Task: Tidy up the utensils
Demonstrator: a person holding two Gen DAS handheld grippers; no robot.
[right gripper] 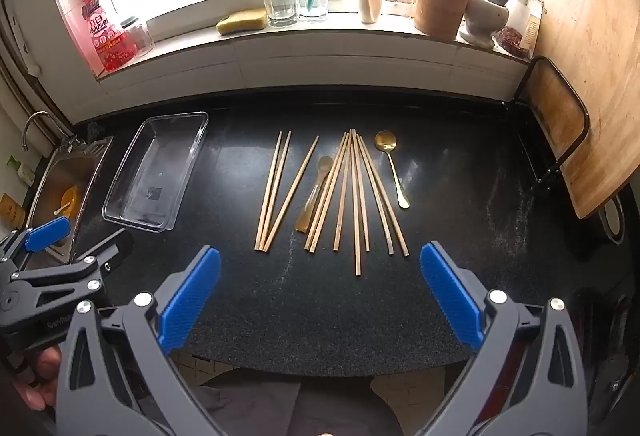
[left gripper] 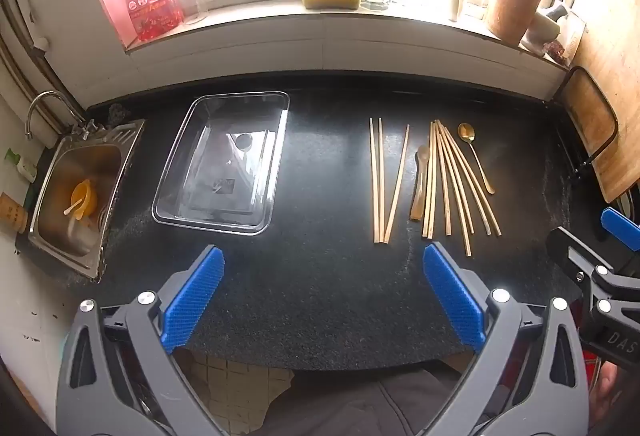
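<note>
The left hand-held gripper (left gripper: 324,302) hangs above the near edge of the black worktop (left gripper: 320,296) with its jaws spread wide and nothing between them; the right hand-held gripper (right gripper: 320,300) hangs likewise, jaws wide apart and empty. The clear plastic tray (left gripper: 178,172) serves as landmark; it lies on the worktop just right of the steel sink (left gripper: 52,196). The bamboo chopsticks (right gripper: 352,196) lie loose on the worktop, well to the right of the tray; a pale translucent spoon (right gripper: 318,192) lies among them; a gold metal spoon (right gripper: 394,172) lies at their far right side.
</note>
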